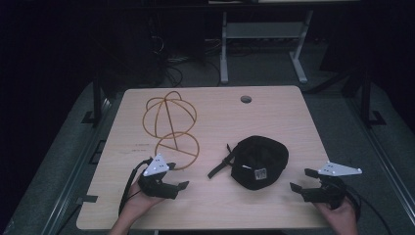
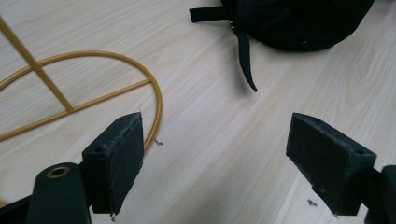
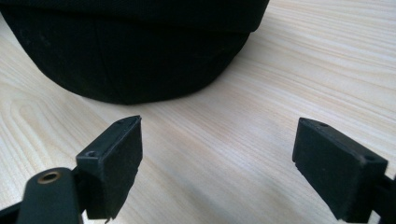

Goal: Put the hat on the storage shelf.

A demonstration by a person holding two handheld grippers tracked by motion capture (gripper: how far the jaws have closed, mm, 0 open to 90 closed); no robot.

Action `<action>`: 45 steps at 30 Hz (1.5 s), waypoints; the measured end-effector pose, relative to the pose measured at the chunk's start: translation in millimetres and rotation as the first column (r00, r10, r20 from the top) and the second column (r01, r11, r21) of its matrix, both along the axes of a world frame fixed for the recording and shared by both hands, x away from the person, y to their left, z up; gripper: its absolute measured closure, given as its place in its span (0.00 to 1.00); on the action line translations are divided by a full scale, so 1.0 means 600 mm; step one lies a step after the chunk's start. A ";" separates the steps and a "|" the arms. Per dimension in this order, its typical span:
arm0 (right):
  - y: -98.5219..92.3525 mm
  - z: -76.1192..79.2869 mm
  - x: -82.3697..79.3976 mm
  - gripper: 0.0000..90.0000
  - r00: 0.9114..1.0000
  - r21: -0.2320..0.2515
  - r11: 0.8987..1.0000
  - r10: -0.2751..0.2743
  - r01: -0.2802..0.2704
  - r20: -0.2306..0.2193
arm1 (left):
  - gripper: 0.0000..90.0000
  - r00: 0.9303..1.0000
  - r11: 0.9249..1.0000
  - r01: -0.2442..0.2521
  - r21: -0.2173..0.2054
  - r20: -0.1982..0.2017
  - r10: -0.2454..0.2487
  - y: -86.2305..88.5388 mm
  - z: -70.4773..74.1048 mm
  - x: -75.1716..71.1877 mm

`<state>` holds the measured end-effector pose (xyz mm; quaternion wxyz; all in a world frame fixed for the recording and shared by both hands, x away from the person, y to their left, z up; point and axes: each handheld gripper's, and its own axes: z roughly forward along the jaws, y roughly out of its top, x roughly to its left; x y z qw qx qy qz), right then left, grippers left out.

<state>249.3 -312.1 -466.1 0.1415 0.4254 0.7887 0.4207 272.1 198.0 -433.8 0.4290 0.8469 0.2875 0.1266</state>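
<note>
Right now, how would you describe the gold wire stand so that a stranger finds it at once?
Start at the light wooden table. On its far left part stands the gold wire stand, a flat ring with a rounded cage of thin hoops. The black fabric cap beside it is solid and dark; the stand is see-through.

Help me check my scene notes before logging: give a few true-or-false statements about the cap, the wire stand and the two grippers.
1. The black cap lies between the two grippers. True.
2. The left gripper grips the gold wire stand. False: its fingers are open with nothing between them, beside the stand's base ring.
3. The right gripper is open. True.
4. The cap sits on the stand. False: it lies on the table, apart from the stand.
</note>
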 end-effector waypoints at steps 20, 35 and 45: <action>0.007 0.001 -0.002 0.17 1.000 0.037 0.999 -0.001 0.000 0.005 | 0.21 0.991 0.990 0.137 -0.019 -0.006 -0.137 -0.073 0.033 0.009; 0.002 0.004 -0.005 0.17 1.000 0.049 0.999 -0.002 0.001 0.013 | 0.23 0.961 0.960 0.278 -0.027 -0.009 -0.278 -0.175 0.072 0.025; 0.003 0.001 -0.003 0.17 1.000 0.035 0.999 0.007 -0.007 0.009 | 0.24 0.941 0.941 0.337 0.024 -0.016 -0.337 -0.240 0.083 0.041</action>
